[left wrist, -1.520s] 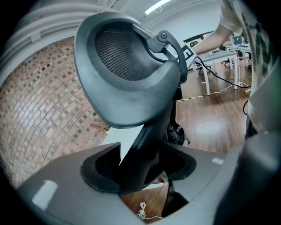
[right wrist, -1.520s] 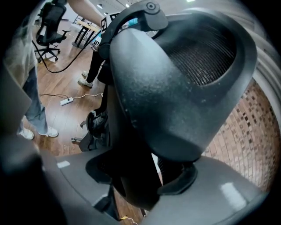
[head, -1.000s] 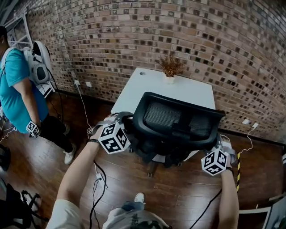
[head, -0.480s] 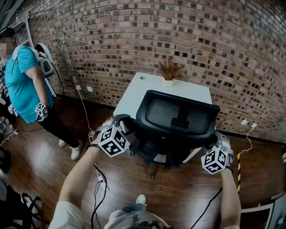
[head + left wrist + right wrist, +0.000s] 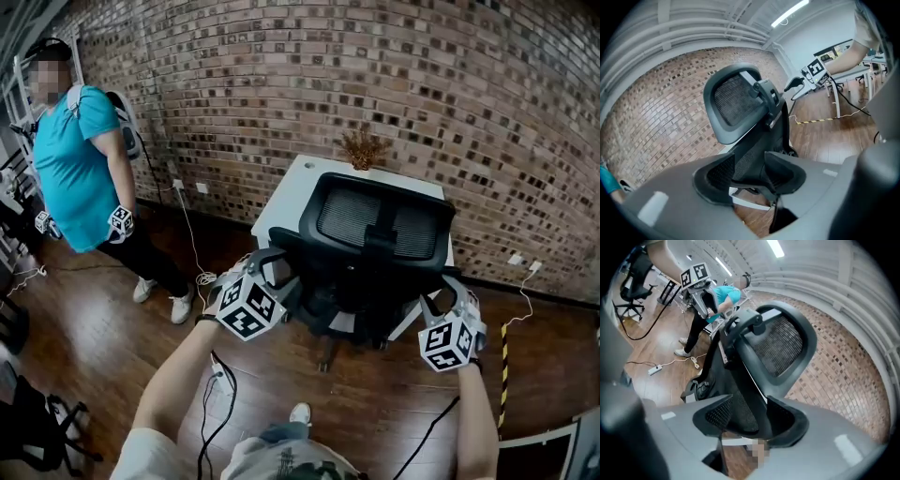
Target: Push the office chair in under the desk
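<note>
Left gripper view looks along my left tongs (image 5: 747, 176). Their jaws have just been closing, and the dark side edge of the office chair (image 5: 736, 101) fills the gap between the two pads. As far as I can tell they pinch it, well short of fully closed.

My right tongs (image 5: 750, 416) match them in the right gripper view. Those jaws have also just been closing and sit partly closed, with the chair's other side edge between the pads, seemingly gripped.

In the head view the two tongs sit at mid-height, one at each lower side of the chair's back, left of centre and right of centre, with my arms reaching up from the bottom of the frame.

The chair stands at the centre of that frame, its mesh back upright and facing me. Its back stands right against the near edge of the white tabletop (image 5: 291, 187) and hides much of it. A small dried plant (image 5: 364, 148) sits at the tabletop's far edge, by the brick wall (image 5: 281, 75).

Wooden floor (image 5: 375, 394) fills the lower frame, with cables (image 5: 199, 277) trailing left of the chair. At upper left stands a person in a teal shirt (image 5: 80, 164).
</note>
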`<state>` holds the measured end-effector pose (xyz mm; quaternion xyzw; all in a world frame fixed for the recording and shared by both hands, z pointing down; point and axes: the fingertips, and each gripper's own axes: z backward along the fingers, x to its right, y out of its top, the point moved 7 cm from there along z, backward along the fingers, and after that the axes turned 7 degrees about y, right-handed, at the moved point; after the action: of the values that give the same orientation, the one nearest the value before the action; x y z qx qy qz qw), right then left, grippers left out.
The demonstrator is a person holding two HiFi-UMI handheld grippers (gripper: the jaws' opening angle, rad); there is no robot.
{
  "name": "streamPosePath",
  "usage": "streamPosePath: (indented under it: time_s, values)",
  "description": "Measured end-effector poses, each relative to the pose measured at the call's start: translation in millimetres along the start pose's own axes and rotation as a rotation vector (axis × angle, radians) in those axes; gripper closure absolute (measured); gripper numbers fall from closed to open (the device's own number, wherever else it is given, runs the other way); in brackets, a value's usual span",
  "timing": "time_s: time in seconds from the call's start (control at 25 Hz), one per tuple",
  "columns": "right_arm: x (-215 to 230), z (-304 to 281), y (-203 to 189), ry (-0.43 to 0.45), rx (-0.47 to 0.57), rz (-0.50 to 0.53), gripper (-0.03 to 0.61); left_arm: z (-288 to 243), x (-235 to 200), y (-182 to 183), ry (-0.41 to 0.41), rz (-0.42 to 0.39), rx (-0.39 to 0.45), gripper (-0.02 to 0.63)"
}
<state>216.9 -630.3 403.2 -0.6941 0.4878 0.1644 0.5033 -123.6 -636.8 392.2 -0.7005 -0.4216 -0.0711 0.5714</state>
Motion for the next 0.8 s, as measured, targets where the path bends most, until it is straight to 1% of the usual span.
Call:
streamPosePath:
  time_s: [0.16, 0.2, 0.24, 0.28, 0.4, 0.52, 0.68, 0.8]
  values:
    - [-21, 33, 22, -0.017, 0.084, -0.022, 0.39, 35, 18, 14, 0.029, 0.049, 0.043, 0.431]
    - [-26, 42, 27, -0.024, 0.107, -0.032, 0.419, 43, 23, 16, 0.037, 0.057, 0.052, 0.45]
    - [-30, 51, 32, -0.027, 0.131, -0.042, 0.47, 51, 29, 18, 0.045, 0.065, 0.06, 0.469]
    - [-34, 59, 37, -0.028, 0.153, -0.052, 0.491, 60, 35, 20, 0.051, 0.07, 0.065, 0.485]
    - [-50, 85, 48, -0.03, 0.196, -0.062, 0.503, 85, 53, 25, 0.063, 0.089, 0.081, 0.509]
    - [-68, 111, 59, -0.03, 0.235, -0.088, 0.517, 114, 69, 32, 0.073, 0.145, 0.12, 0.535]
    - [-93, 140, 84, 0.008, 0.335, -0.172, 0.558, 154, 85, 48, 0.107, 0.23, 0.194, 0.563]
    - [-103, 163, 95, 0.016, 0.399, -0.255, 0.577, 171, 100, 64, 0.102, 0.277, 0.255, 0.58]
